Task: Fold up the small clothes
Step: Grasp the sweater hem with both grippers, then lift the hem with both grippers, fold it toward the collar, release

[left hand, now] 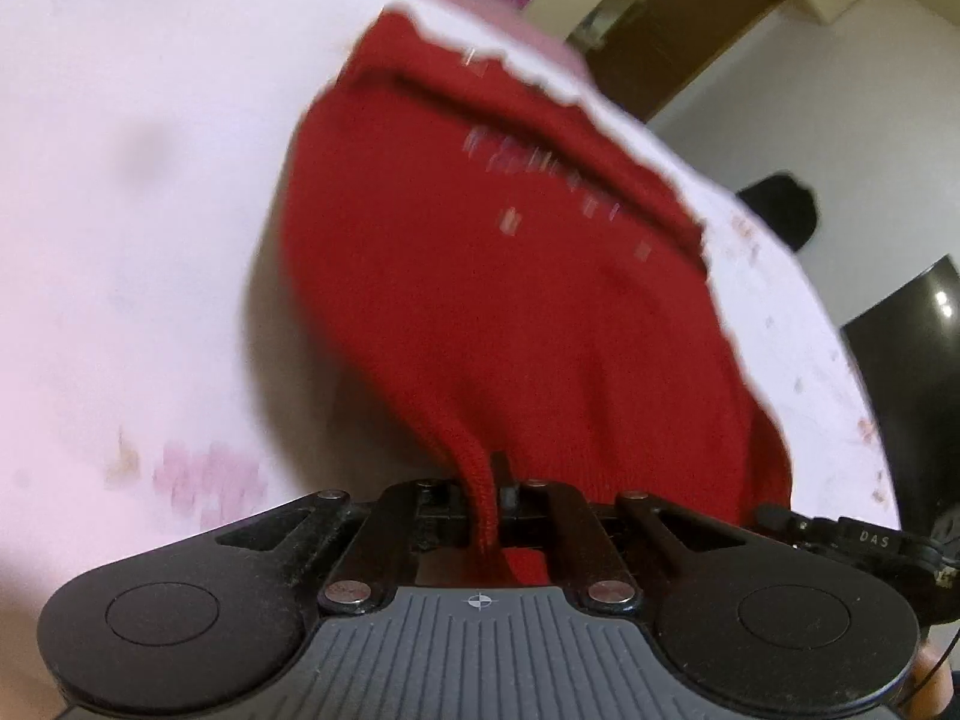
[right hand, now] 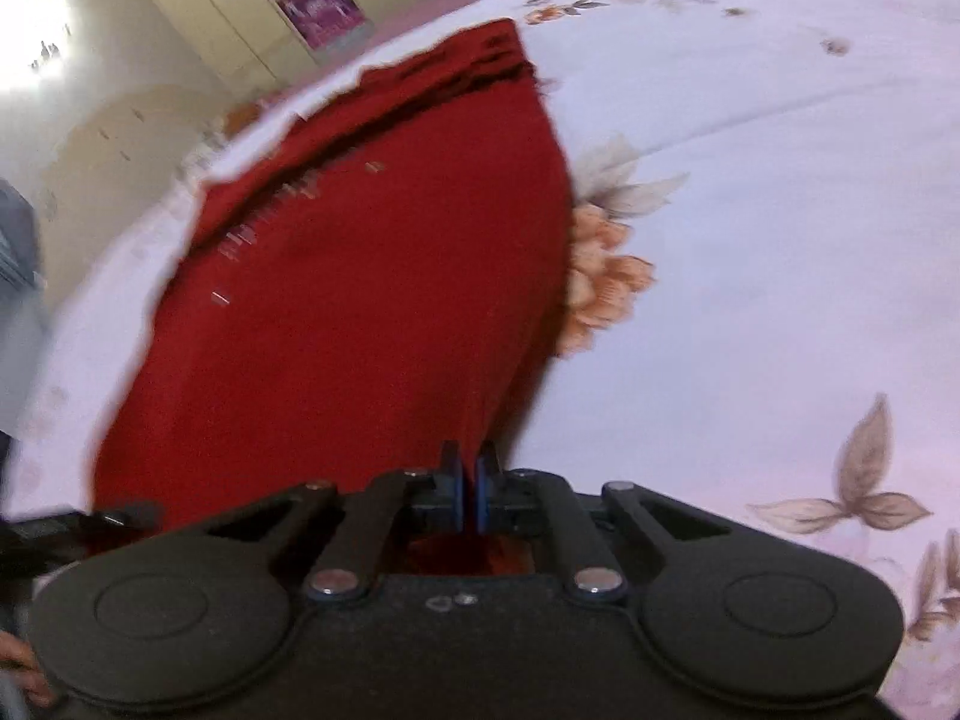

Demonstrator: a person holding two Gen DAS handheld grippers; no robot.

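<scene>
Left tongs pinched tight on a thick rolled edge of the red cloth. Right tongs pinched tight on a thin edge. Cloth spread out ahead of both, on the white sheet. Orange flower beside the cloth only in the right view.

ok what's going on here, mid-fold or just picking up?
A person holds a gripper in each hand, and both are shut on the near edge of a red knit garment. The left gripper pinches a ribbed hem; the right gripper pinches the cloth between its blue fingers. The rest of the garment lies on a floral bedsheet. No fold shows yet.
</scene>
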